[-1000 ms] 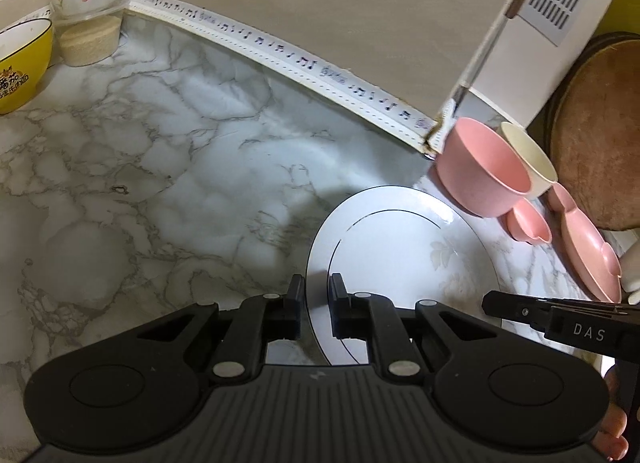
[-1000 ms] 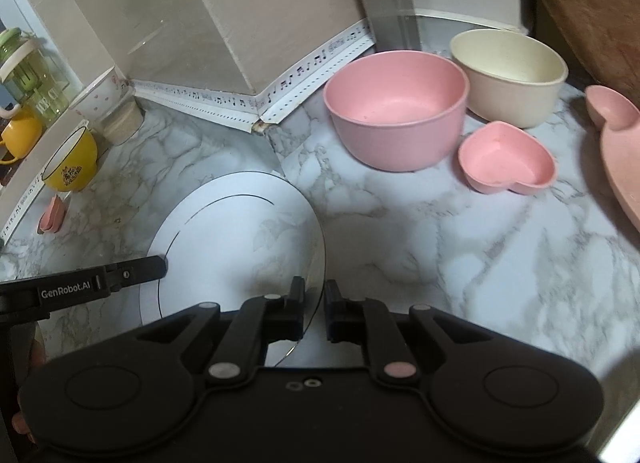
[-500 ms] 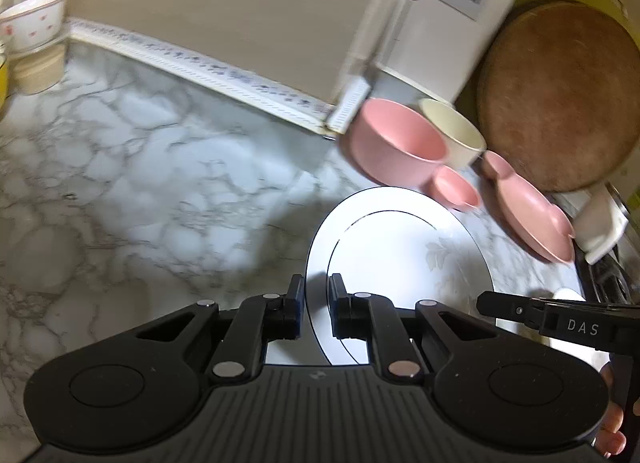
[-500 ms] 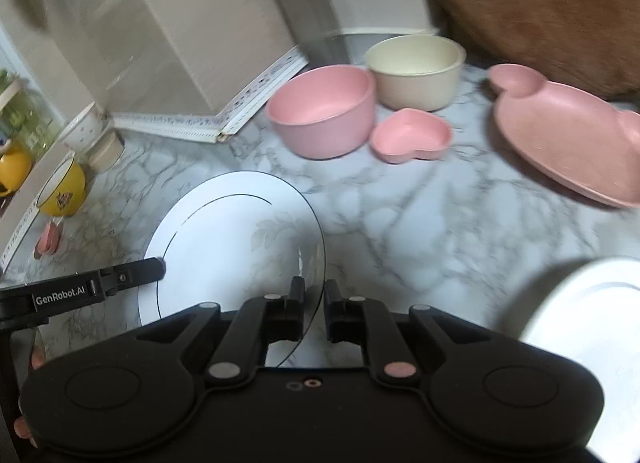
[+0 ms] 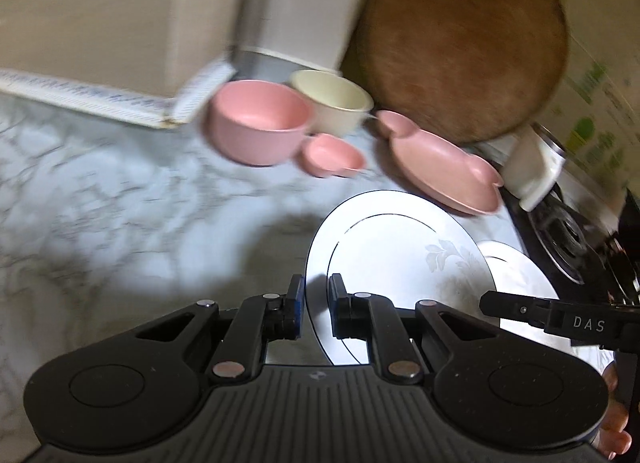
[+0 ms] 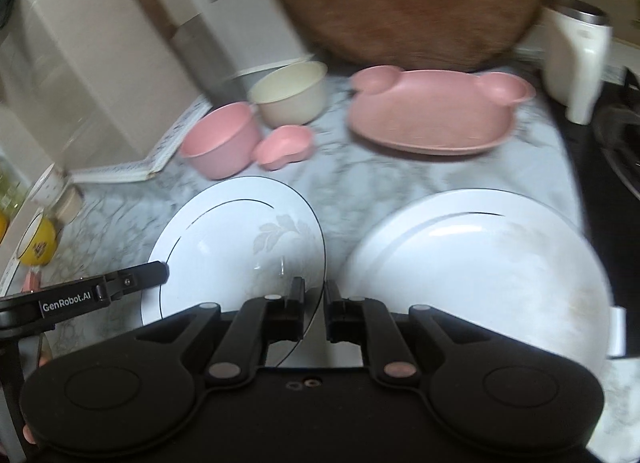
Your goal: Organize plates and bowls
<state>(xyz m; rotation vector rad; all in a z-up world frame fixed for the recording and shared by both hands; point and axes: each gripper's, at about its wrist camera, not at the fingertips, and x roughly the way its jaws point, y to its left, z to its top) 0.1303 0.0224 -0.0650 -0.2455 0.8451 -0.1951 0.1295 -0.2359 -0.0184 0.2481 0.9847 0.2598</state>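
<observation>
Carrying the white plate (image 6: 240, 239) level above the marble worktop (image 5: 120, 199), left gripper (image 5: 316, 305) and right gripper (image 6: 314, 309) each pinching opposite rims, should end squarely over the second white plate (image 6: 480, 263) near the worktop's stove-side edge.

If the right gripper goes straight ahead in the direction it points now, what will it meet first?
Probably the marble counter, in the gap between the carried white plate and the second white plate. The right gripper points steeply down. Depth is unclear.
</observation>
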